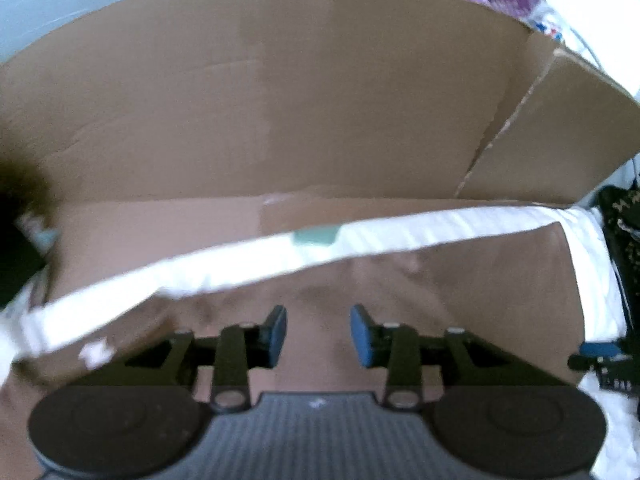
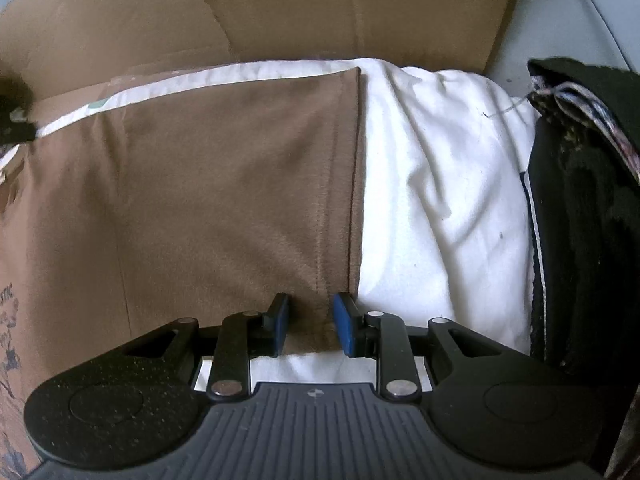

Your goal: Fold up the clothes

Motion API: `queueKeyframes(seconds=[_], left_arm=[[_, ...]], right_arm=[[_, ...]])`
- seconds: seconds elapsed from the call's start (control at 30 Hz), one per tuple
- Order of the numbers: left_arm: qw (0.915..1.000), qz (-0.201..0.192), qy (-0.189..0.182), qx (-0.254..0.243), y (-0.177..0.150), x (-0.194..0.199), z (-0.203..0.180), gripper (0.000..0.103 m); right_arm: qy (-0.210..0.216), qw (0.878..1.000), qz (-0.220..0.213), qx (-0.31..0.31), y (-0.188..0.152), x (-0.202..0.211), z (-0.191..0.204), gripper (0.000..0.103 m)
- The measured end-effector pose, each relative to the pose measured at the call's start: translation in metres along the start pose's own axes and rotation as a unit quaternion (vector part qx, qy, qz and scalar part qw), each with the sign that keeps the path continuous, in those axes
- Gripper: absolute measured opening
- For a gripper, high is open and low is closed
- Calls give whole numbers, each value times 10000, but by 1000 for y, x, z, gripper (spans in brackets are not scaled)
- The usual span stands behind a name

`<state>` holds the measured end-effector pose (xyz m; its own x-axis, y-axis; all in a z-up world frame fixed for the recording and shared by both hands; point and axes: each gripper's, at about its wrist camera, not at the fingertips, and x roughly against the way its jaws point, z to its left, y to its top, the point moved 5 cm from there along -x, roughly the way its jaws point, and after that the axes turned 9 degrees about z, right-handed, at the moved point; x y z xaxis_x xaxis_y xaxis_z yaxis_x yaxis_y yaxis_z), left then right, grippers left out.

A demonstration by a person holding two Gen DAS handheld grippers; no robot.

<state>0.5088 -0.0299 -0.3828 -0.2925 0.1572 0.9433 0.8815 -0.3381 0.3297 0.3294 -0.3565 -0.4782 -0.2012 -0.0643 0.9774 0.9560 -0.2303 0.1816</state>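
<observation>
Straddling the brown garment's [image 2: 224,184] hemmed near corner, my right gripper [image 2: 310,324] stands apart, seemingly ready to pinch it; my left gripper [image 1: 318,336], also apart, hovers above that garment, spread on the white sheet [image 2: 440,184].

Garment [image 2: 224,184] on sheet [image 2: 432,184], before cardboard [image 2: 320,8]

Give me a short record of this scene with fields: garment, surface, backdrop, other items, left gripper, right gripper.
garment: brown cloth, lying flat
surface: white sheet
backdrop: cardboard behind the cloth
other items: black fabric at the right
left gripper: open, above the cloth
right gripper: open, astride the cloth's hemmed near corner
</observation>
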Motion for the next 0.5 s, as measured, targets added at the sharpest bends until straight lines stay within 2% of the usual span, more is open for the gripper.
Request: queueKeyframes(seconds=[0.07, 0.1, 0.13, 0.17, 0.23, 0.3, 0.4, 0.5], left_arm=[[9999, -23, 100, 122, -20, 19, 11, 38], [9997, -6, 181, 136, -31, 31, 17, 38], [9995, 24, 287, 135, -39, 43, 22, 38], [9989, 19, 398, 229, -46, 59, 28, 38], [9969, -65, 539, 571, -62, 93, 43, 38], [9943, -117, 559, 900, -75, 122, 58, 44], [9926, 53, 848, 864, -87, 155, 74, 44], [9895, 33, 1013, 1030, -93, 184, 88, 50]], right_arm=[[-11, 9998, 142, 130, 4, 1, 2, 35], [-16, 9996, 248, 119, 6, 3, 2, 41], [-22, 9993, 355, 95, 8, 6, 1, 60], [14, 9993, 364, 68, 7, 13, 0, 65], [99, 9993, 351, 15, 3, 28, -4, 69], [184, 9993, 337, -39, 0, 44, -8, 73], [312, 9989, 317, -120, -6, 68, -13, 75], [493, 9982, 253, -215, -9, 90, -20, 76]])
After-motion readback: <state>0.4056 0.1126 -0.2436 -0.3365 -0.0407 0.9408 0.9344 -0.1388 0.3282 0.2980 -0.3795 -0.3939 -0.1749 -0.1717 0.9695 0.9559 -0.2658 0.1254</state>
